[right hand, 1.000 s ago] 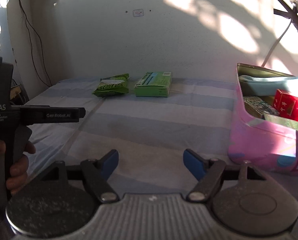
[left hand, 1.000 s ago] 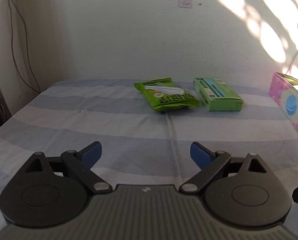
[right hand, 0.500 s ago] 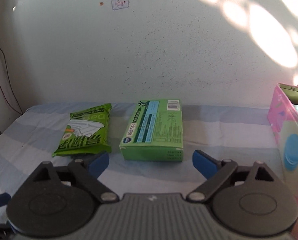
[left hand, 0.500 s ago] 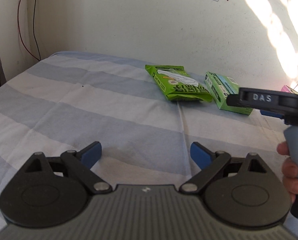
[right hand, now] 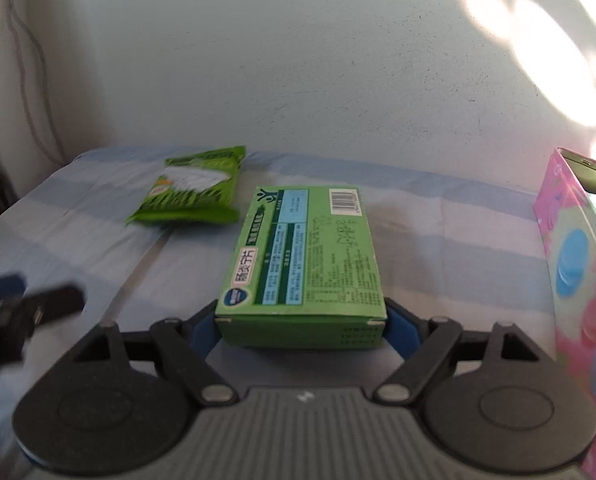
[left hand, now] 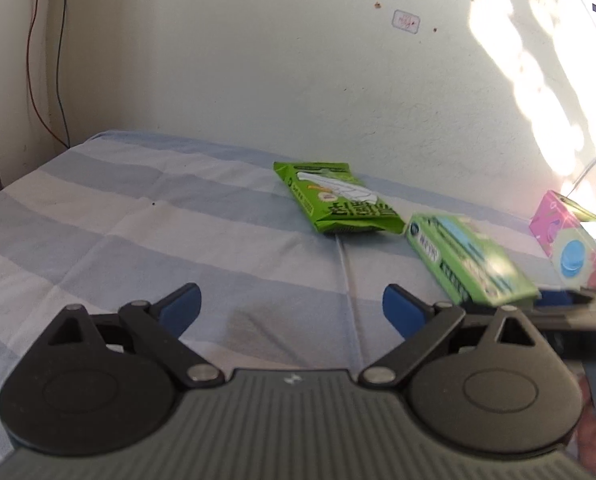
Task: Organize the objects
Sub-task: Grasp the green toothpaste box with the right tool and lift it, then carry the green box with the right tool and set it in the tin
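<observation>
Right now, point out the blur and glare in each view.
Left wrist view: the green box is motion-smeared, and sun patches wash out the wall at right. Right wrist view: the box's print reads sharply, the green pouch is smeared, and glare bleaches the wall's upper right.

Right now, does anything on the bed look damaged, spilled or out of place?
Nothing stands out. The green box and the green packet lie flat and intact on the striped sheet, apart from each other. The right hand-held gripper has its fingers on both sides of the box's near end. The pink box stands at the right.
</observation>
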Motion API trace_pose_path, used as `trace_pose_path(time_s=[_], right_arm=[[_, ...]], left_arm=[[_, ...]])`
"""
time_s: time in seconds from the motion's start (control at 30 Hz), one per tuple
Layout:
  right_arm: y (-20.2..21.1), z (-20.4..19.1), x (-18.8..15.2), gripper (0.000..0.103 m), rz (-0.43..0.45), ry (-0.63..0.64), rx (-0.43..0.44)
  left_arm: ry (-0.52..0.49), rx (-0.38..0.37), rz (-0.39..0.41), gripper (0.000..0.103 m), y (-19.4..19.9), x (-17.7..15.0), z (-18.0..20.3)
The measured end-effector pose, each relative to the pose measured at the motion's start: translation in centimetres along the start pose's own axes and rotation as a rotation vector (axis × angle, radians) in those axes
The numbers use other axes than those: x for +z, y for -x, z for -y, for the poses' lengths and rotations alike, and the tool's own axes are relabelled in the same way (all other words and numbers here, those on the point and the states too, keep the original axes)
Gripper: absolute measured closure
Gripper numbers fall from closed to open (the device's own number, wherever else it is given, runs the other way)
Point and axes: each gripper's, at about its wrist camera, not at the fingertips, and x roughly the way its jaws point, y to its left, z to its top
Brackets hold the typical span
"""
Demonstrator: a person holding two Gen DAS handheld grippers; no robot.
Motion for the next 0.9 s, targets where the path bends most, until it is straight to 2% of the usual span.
trace_pose_path(time_s=[0.1, 0.2, 0.33, 0.37, 0.43, 0.5, 0.57, 0.63, 0.77, 0.8, 0.83, 0.87, 0.9], right_arm=[[5.4, 1.0, -4.2, 0.019, -0.005, 0.078, 0.105], [10.8, 3.0, -8.3, 0.02, 0.008, 0.155, 0.132], [16.8, 6.0, -12.8, 0.01, 0.059, 0.185, -0.023], [18.0, 6.9, -13.6, 0.009, 0.076, 0.16, -0.078], [19.6, 8.5, -14.7, 0.009, 0.101, 0.08, -0.163], [20.8, 10.2, -15.5, 0.009, 0.124, -0.018, -0.195], [21.4, 11.1, -15.8, 0.011, 0.145, -0.088, -0.176], [22.3, 10.9, -16.2, 0.012, 0.163, -0.089, -0.143], [20.9, 9.1, -15.8, 0.014, 0.173, -0.034, -0.066], [20.3, 8.8, -15.5, 0.014, 0.168, -0.026, -0.054], [19.8, 8.6, -15.6, 0.016, 0.16, -0.025, -0.042], [19.3, 8.5, -15.4, 0.021, 0.15, -0.029, -0.032], [18.5, 8.4, -15.2, 0.026, 0.132, -0.04, -0.02]], left_arm=[[0.033, -0.117, 0.007, 0.004, 0.5, -0.1, -0.2], [-0.021, -0.28, 0.01, 0.005, 1.3, -0.5, 1.3], [-0.174, -0.48, -0.034, 0.005, 2.8, -2.0, 5.8], [-0.195, -0.547, -0.07, 0.005, 3.1, -2.4, 7.1], [-0.231, -0.63, -0.117, 0.005, 3.8, -3.2, 9.4], [-0.268, -0.656, -0.14, 0.005, 4.3, -3.8, 11.5], [-0.287, -0.663, -0.17, 0.005, 4.5, -4.3, 13.4], [-0.283, -0.667, -0.195, 0.005, 4.4, -4.8, 14.4], [-0.271, -0.633, -0.229, 0.007, 4.3, -5.7, 14.6], [-0.256, -0.624, -0.249, 0.01, 4.2, -5.8, 14.5], [-0.245, -0.62, -0.269, 0.018, 3.8, -6.0, 14.4], [-0.231, -0.617, -0.299, 0.022, 3.5, -6.3, 14.3], [-0.235, -0.611, -0.277, 0.024, 3.7, -6.5, 14.3]])
